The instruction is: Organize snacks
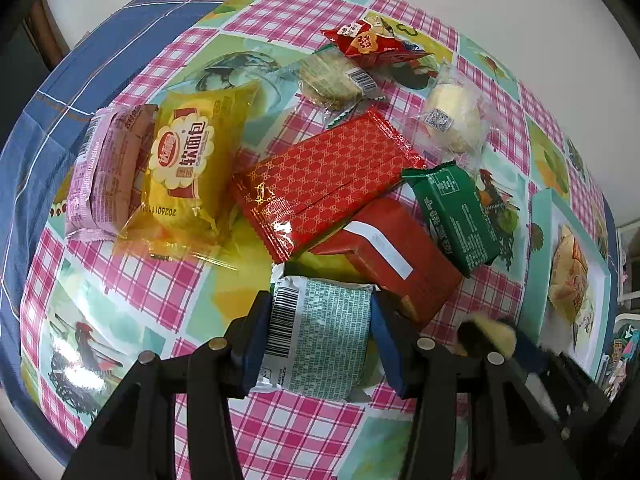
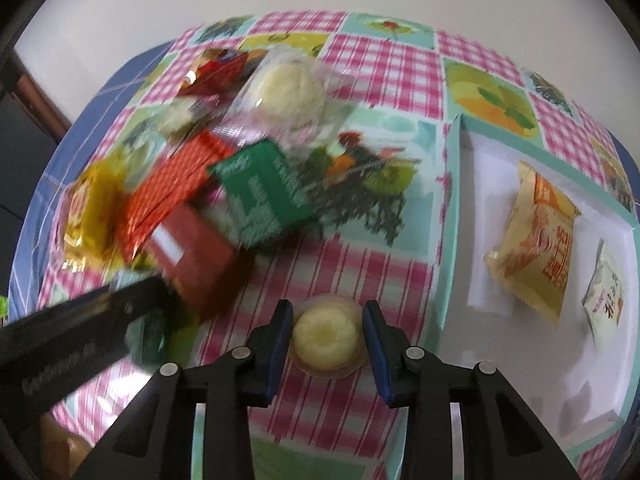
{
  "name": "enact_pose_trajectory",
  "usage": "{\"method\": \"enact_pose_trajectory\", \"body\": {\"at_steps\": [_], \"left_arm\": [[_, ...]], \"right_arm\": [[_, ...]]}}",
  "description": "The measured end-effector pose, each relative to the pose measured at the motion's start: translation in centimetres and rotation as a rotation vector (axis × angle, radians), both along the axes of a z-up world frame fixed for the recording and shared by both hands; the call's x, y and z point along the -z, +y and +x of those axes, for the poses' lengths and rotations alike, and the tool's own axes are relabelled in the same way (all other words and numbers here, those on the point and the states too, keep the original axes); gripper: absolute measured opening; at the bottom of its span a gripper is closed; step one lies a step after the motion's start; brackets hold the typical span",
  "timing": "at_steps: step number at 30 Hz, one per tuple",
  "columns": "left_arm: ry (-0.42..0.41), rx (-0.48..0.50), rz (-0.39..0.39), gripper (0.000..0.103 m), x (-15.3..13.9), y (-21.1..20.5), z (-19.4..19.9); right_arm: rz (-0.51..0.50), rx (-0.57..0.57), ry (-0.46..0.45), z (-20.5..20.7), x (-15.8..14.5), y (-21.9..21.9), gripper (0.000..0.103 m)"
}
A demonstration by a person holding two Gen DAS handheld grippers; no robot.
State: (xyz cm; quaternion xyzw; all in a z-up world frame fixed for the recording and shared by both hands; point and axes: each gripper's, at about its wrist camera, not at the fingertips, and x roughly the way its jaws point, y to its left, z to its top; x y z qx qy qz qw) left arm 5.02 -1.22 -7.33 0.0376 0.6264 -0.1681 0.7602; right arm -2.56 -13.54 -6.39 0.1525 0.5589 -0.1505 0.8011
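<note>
Closest to my left camera is the pale green foil snack packet [image 1: 320, 344] with the barcode side up. My left gripper [image 1: 316, 340] has it pinched across its short width, so the packet's long axis runs straight away from the lens, top end pointing toward the snack pile. Holding it by the narrow sides makes sense to me: the crimped ends stay free and it shouldn't flop.

On the right camera, the nearest thing is a small round clear-plastic cup with a yellow jelly or pudding inside [image 2: 326, 338]. My right gripper [image 2: 326, 340] is closed down around it, blue pads at either side of the rim, and I read that as a grip, though the frame is smeared. It's round, so no real long axis; the sealed face points up at the camera.

Using the teal-edged white tray [image 2: 452, 200] as my landmark: the cup hangs just left of its near corner, over the checked pink plastic-covered tabletop [image 2: 360, 272]. Two packets already lie inside the tray, an orange-yellow one [image 2: 532, 240] and a white one [image 2: 606, 292]. The green packet and the rest of the pile sit well left of the tray. My guess is that both held snacks go into it next.
</note>
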Motion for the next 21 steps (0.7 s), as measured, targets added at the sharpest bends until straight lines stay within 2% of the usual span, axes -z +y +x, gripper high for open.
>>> {"method": "enact_pose_trajectory", "body": {"at_steps": [5,21], "left_arm": [[0.002,0.022,0.011,0.051,0.06,-0.16,-0.29],[0.002,0.044,0.049,0.054,0.87,-0.98,-0.57]], "right_arm": [[-0.04,-0.051,0.026,-0.19,0.11,1.12,0.039],[-0.031,-0.031,0.016,-0.29,0.59,0.68,0.046]]}}
